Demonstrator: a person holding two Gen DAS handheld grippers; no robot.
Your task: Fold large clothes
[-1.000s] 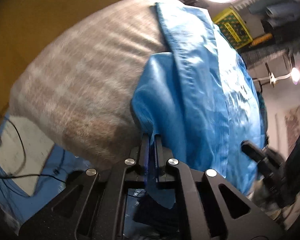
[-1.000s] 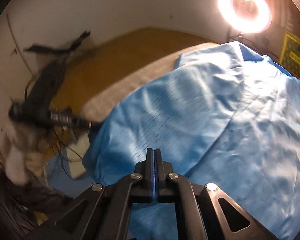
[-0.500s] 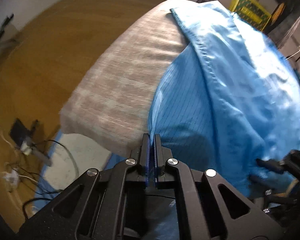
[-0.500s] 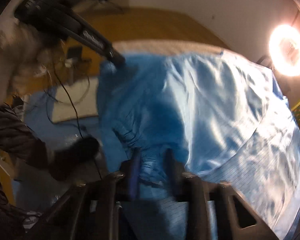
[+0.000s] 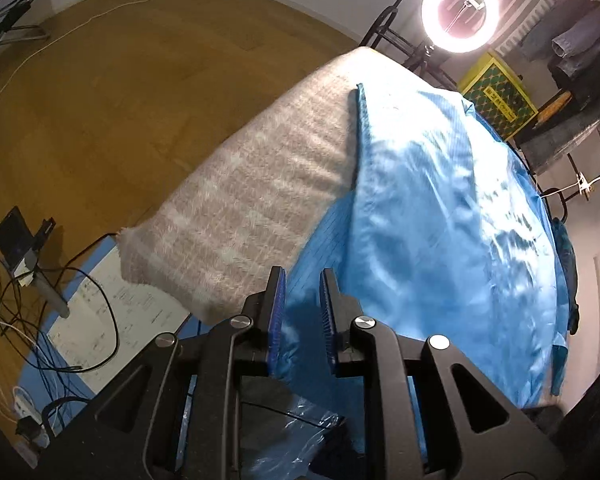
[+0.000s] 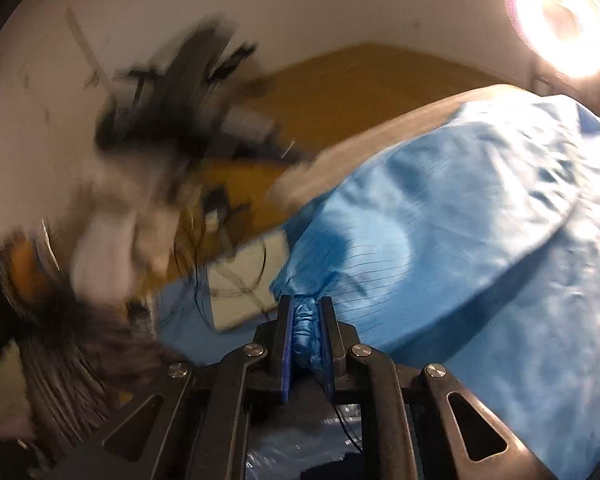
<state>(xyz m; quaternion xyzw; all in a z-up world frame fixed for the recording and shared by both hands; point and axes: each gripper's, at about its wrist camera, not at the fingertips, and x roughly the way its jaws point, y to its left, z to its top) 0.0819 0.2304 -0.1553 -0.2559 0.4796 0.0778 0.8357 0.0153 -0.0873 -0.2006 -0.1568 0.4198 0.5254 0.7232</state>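
Note:
A large blue garment (image 5: 439,208) with fine dark stripes lies spread over a table covered by a beige woven blanket (image 5: 260,184). My left gripper (image 5: 301,280) is at the garment's near edge, its jaws a little apart, with the cloth lying between them unclamped. My right gripper (image 6: 305,308) is shut on a bunched fold of the blue garment (image 6: 459,240) at its near left corner. The other hand-held gripper (image 6: 172,120) shows as a dark blur at the left of the right wrist view.
The wooden floor (image 5: 100,100) lies left of the table. Cables and a phone on a stand (image 5: 16,240) sit on a blue mat with a white sheet (image 5: 112,312). A ring light (image 5: 459,12) and a yellow crate (image 5: 499,96) stand beyond the table.
My left gripper has opened and let go of the garment edge. My right gripper has closed on a bunch of the blue cloth and swung; the view blurs.

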